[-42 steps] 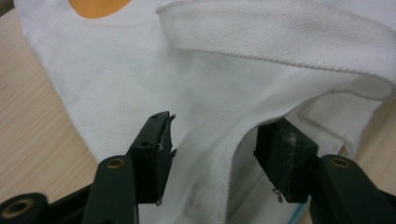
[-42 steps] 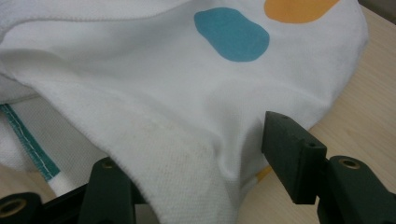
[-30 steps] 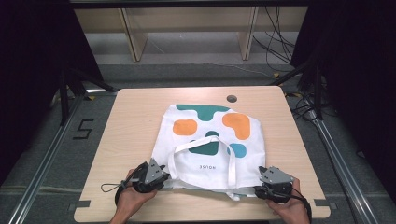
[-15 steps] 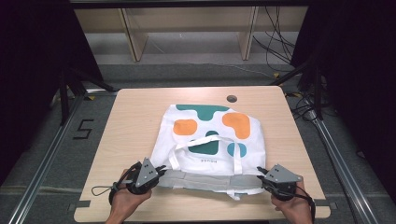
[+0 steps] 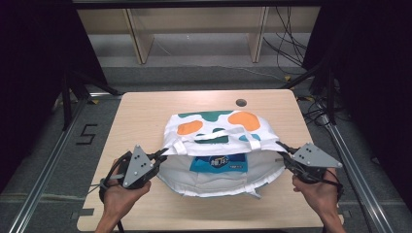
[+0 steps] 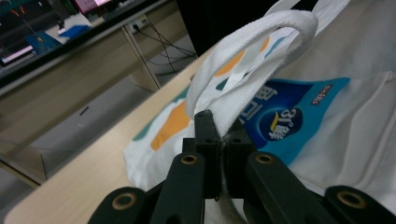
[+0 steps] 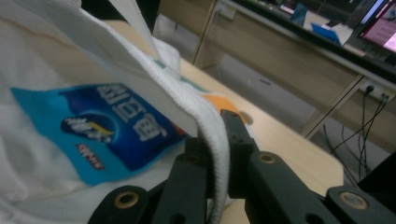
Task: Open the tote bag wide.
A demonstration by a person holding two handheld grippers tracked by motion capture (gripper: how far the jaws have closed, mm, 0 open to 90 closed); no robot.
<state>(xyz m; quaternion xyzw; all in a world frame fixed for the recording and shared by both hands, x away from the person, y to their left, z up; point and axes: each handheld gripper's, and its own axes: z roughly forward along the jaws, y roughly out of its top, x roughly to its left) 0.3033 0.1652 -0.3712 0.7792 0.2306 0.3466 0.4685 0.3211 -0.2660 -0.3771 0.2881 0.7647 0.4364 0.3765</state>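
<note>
Between the closed jaws of the left gripper (image 6: pixel 223 140), a fold of the white tote bag (image 5: pixel 221 160) rim is pinched, the woven cloth squeezed flat where the two black tips meet and the handle strap (image 6: pixel 261 42) arching up and away just beyond them. The right gripper (image 7: pixel 219 140) has clamped down the same way on the opposite edge of the mouth, with thick hem running between its tips and down toward the camera. Seen from the high view, the left gripper (image 5: pixel 154 159) and right gripper (image 5: pixel 284 154) sit well apart at either side of the bag, each carried by a hand (image 5: pixel 119 199) coming in from the near edge, and the upper layer of cloth is lifted and stretched between them. That spread seems to be the point of the hold: pulling the two sides apart and up keeps the mouth open, so the blue packet (image 5: pixel 218 162) lying inside on the lower layer is exposed rather than covered. The packet rests between the grippers, near neither tip, touching only the bag's inner cloth. Beyond it the printed face with orange and green patches lies flat on the wooden table (image 5: pixel 141 111), toward the far side from the person.
</note>
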